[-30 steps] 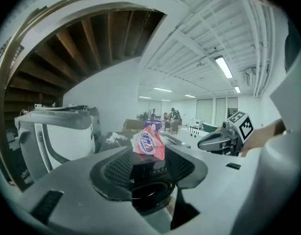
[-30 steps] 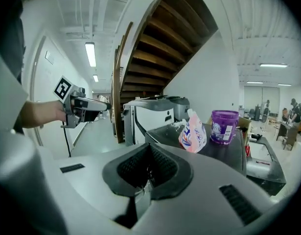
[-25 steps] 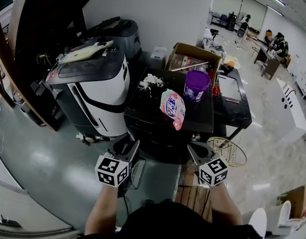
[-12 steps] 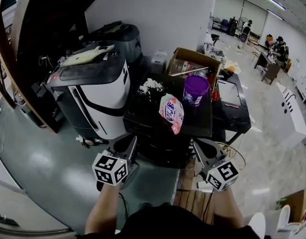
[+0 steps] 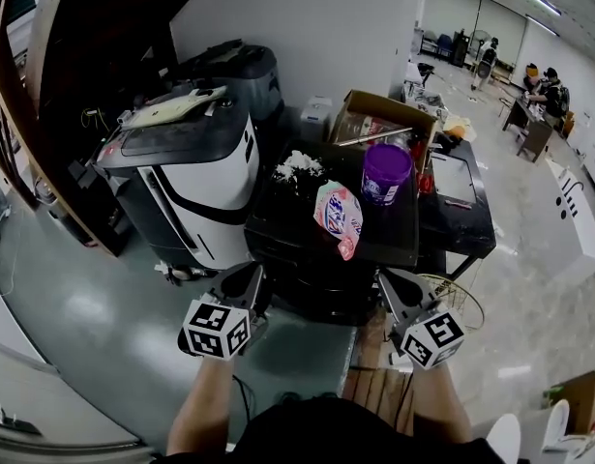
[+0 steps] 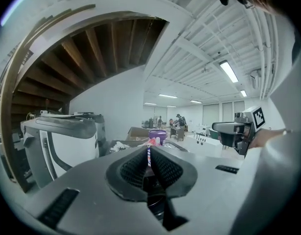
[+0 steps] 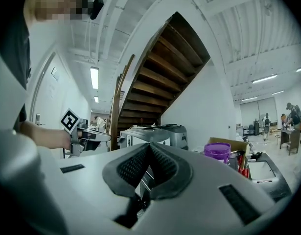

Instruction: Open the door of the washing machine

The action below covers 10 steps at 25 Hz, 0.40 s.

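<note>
Right now we hold both grippers low in the head view, just in front of the black washing machine [image 5: 287, 222], which stands at the middle of the frame. Its front face lies in shadow between the two grippers, and we cannot make out how its door stands. Our left gripper [image 5: 259, 280] sits at lower left. Its jaws have just closed and now meet at the tips, with nothing between them. Our right gripper [image 5: 386, 282], at lower right, also has its jaws pressed together and empty. Neither gripper touches the machine. On the machine's top lie a pink bag [image 5: 338, 216], a purple tub [image 5: 385, 172] and a white clump [image 5: 297, 165]. A white-and-black appliance [image 5: 195, 177] stands just beside it at the left, and a cardboard box [image 5: 379, 114] sits behind it, toward the upper right.
</note>
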Tool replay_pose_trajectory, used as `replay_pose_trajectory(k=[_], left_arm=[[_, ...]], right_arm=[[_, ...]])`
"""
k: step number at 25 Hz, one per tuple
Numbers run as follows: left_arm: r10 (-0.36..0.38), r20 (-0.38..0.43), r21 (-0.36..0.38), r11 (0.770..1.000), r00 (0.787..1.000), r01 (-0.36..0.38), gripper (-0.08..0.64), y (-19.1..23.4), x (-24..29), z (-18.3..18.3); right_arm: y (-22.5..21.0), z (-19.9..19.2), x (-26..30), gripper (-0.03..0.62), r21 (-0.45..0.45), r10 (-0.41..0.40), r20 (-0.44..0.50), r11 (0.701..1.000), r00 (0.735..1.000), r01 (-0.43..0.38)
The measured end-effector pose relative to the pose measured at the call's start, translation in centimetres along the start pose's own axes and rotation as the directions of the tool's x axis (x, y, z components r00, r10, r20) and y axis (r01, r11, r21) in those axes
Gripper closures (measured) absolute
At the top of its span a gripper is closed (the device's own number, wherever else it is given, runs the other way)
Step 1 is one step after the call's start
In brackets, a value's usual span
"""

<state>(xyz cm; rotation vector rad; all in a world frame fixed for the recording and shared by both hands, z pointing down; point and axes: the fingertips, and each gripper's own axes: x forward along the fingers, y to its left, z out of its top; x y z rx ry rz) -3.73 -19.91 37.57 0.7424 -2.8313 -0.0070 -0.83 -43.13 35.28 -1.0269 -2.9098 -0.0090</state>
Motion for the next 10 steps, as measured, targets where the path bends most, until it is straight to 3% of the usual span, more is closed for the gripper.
replay_pose_trajectory(k=[10], left_arm=[[0.018, -0.017, -0.005, 1.000, 1.000, -0.018, 0.528, 1.01, -0.06, -0.54]], right_arm=[[-0.20, -0.21, 0.80, 0.577, 0.019, 0.020, 0.003, 1.000, 1.000, -0.020]])
